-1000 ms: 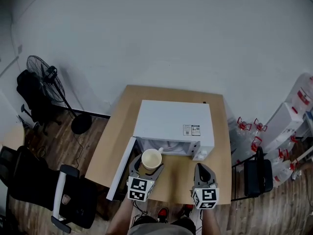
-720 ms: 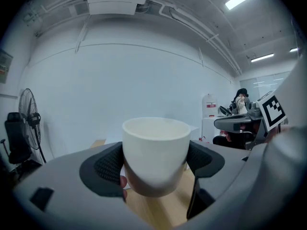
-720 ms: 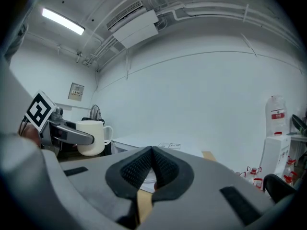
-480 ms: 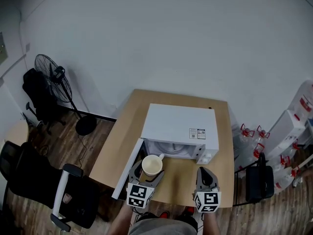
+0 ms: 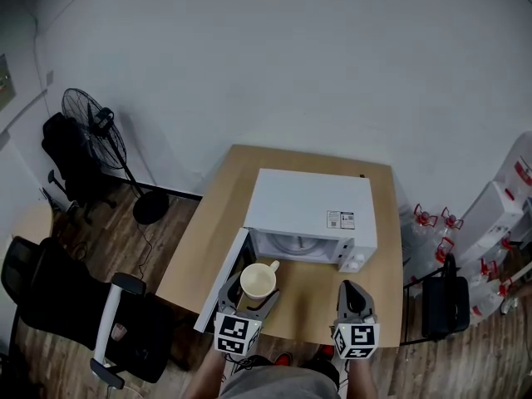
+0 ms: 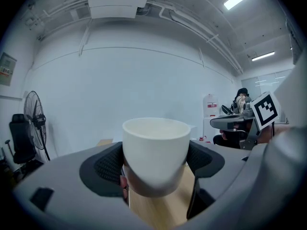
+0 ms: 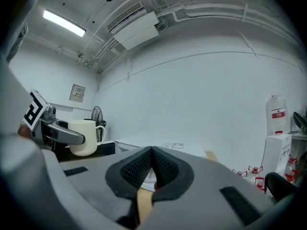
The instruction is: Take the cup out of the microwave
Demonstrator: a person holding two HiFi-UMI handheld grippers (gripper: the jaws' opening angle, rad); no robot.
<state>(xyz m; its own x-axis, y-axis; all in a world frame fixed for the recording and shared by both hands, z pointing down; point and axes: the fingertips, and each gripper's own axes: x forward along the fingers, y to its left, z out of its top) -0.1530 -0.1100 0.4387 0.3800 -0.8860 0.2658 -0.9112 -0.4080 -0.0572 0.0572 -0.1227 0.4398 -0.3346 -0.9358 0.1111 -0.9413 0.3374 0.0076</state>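
A cream cup (image 5: 258, 280) with a handle is held above the wooden table, just in front of the white microwave (image 5: 313, 217). My left gripper (image 5: 250, 296) is shut on the cup (image 6: 156, 153), its pads pressing both sides. The microwave door (image 5: 222, 278) hangs open to the left, and the turntable inside shows. My right gripper (image 5: 352, 297) is shut with nothing in it, its pads (image 7: 152, 166) touching, and hovers over the table's front right. The cup (image 7: 86, 136) shows at the left of the right gripper view.
The wooden table (image 5: 212, 223) carries the microwave. A standing fan (image 5: 96, 123) and black office chairs (image 5: 79, 322) are on the left. Water bottles (image 5: 432, 223) and a black chair (image 5: 445, 306) stand on the right. A white wall lies behind.
The cup, in my left gripper, has come a little farther out from the microwave opening toward me. The head view has shifted slightly. The right gripper keeps its place.
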